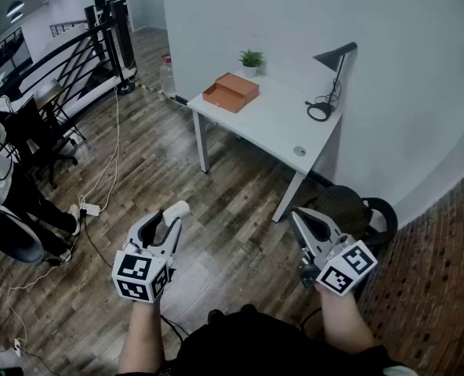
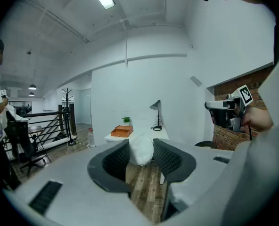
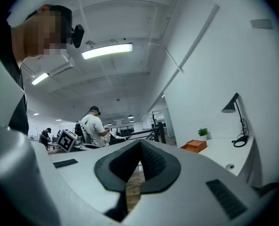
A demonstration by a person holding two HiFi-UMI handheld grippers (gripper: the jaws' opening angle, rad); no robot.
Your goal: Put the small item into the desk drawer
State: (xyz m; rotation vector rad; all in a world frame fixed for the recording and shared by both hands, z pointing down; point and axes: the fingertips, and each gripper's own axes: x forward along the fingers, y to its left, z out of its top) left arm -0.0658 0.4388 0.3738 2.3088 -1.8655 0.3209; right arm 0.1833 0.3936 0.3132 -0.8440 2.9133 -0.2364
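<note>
My left gripper (image 1: 172,213) is shut on a small white item (image 1: 178,207), a pale rounded lump pinched between the dark pads (image 2: 141,149). My right gripper (image 1: 298,214) is shut with nothing in it, its tips meeting (image 3: 140,142). Both hang over the wooden floor, well short of the white desk (image 1: 275,124). On the desk's far left corner stands an orange drawer box (image 1: 230,92), also seen as the orange drawer box (image 2: 121,131) ahead of the left gripper and as the orange box (image 3: 195,146) from the right one.
On the desk are a potted plant (image 1: 251,59), a black lamp (image 1: 331,77) with its cord, and a round grommet (image 1: 299,151). A dark office chair (image 1: 349,211) stands by the desk's near right. A black railing (image 1: 67,61), floor cables (image 1: 99,178) and a person (image 1: 1,178) lie left.
</note>
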